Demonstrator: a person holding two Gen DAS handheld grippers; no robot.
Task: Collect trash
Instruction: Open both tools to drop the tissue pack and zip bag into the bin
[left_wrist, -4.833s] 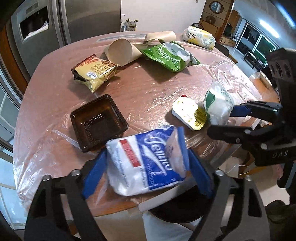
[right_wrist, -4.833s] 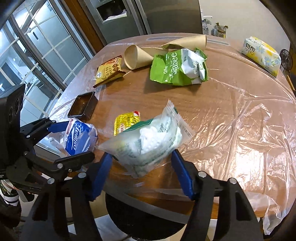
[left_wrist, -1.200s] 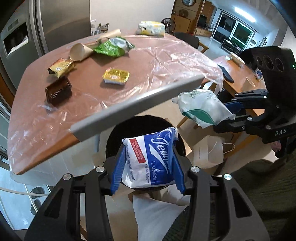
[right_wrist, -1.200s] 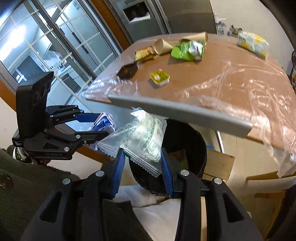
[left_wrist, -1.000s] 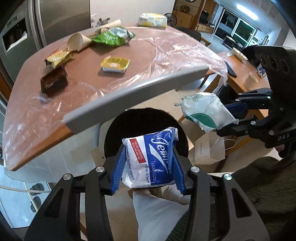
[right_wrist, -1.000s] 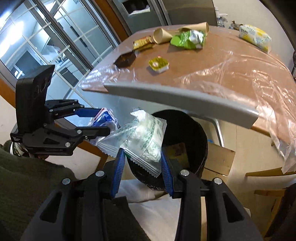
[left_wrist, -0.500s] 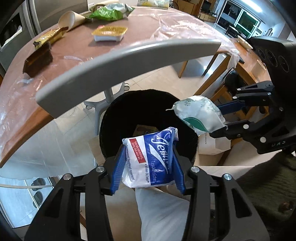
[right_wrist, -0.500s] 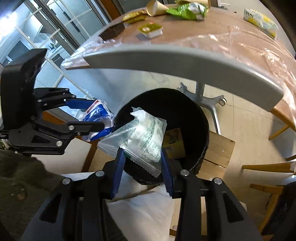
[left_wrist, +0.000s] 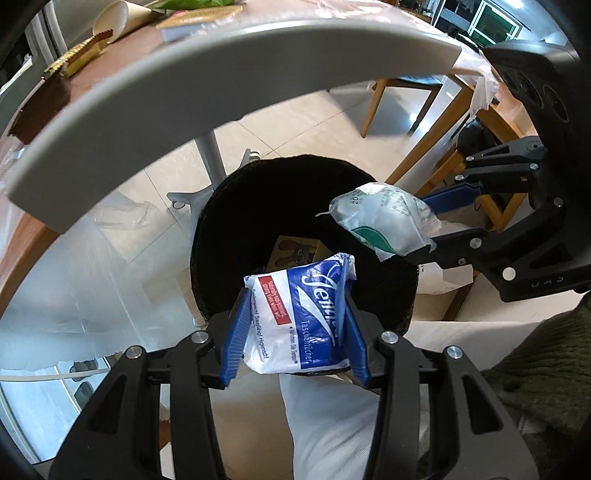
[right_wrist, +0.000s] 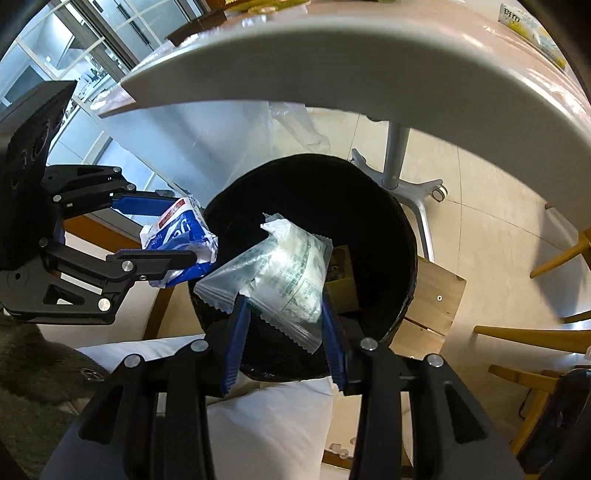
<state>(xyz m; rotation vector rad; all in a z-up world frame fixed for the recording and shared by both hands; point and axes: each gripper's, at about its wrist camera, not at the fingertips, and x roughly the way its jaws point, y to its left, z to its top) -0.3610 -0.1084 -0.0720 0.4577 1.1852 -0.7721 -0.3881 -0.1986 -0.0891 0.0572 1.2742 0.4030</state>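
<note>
We are seeing a blue and white tissue pack (left_wrist: 301, 317) sitting upright at the lower centre of the left wrist view, its red label patch facing us, overlapping the near rim of the black round bin (left_wrist: 236, 206). A crumpled clear and white wrapper with green print (right_wrist: 280, 273) is lying tilted at the centre of the right wrist view, hanging over the bin's dark opening, where a brown printed scrap (left_wrist: 293, 253) is resting inside.
</note>
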